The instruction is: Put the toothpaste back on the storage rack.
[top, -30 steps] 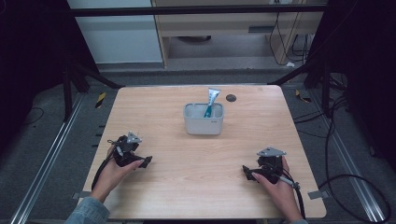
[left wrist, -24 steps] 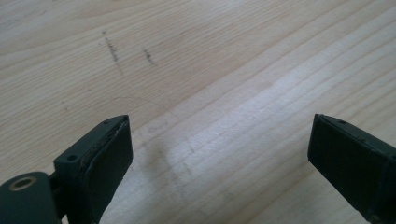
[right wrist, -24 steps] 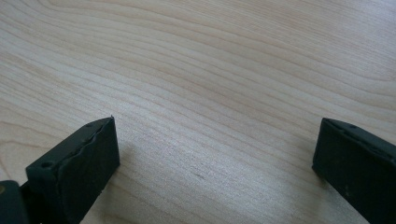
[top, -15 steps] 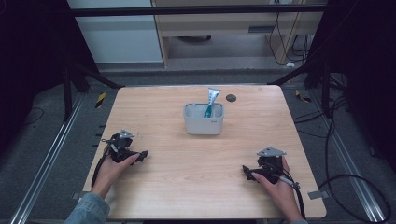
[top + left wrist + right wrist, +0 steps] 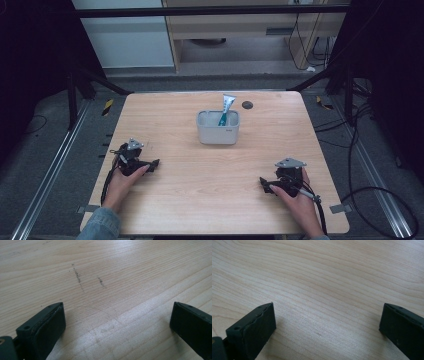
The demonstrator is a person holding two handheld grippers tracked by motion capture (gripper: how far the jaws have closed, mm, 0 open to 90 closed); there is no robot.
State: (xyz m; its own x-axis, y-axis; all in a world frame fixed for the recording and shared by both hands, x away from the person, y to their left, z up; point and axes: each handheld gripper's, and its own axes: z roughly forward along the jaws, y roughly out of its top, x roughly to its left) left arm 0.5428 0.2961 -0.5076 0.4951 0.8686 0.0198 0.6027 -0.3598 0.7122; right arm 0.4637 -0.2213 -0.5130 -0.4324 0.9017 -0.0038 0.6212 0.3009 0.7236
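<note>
Black left gripper (image 5: 150,165) sits low over the near-left part of the worktop (image 5: 165,200), held in the person's left hand (image 5: 120,182), jaws pointing toward the middle. Left gripper view: jaws stand wide apart, having just opened a bit further, nothing between them, bare pale wood (image 5: 112,302) with a few dark speck marks (image 5: 78,276) ahead. Grey three-cornered plate on top, cable trailing back along the forearm.

Right gripper (image 5: 263,184) at the near-right part of the worktop, in the right hand (image 5: 295,200), jaws pointing left toward the middle. Right gripper view: jaws wide, empty, plain wood grain (image 5: 324,295) between them. Both grippers well apart from each other and from everything else on the worktop.

Grey bin (image 5: 218,134) stands upright around the middle of the worktop, toward the far side, well apart from both grippers. White tube with teal print (image 5: 227,107) leans inside it, top end poking above the rim at the right. Small dark round spot (image 5: 247,104) on the wood just beyond the bin, to its right; cannot tell if hole or object.

Dark floor around, metal rails at left and right, cables at right, pale cabinet beyond the far edge.
</note>
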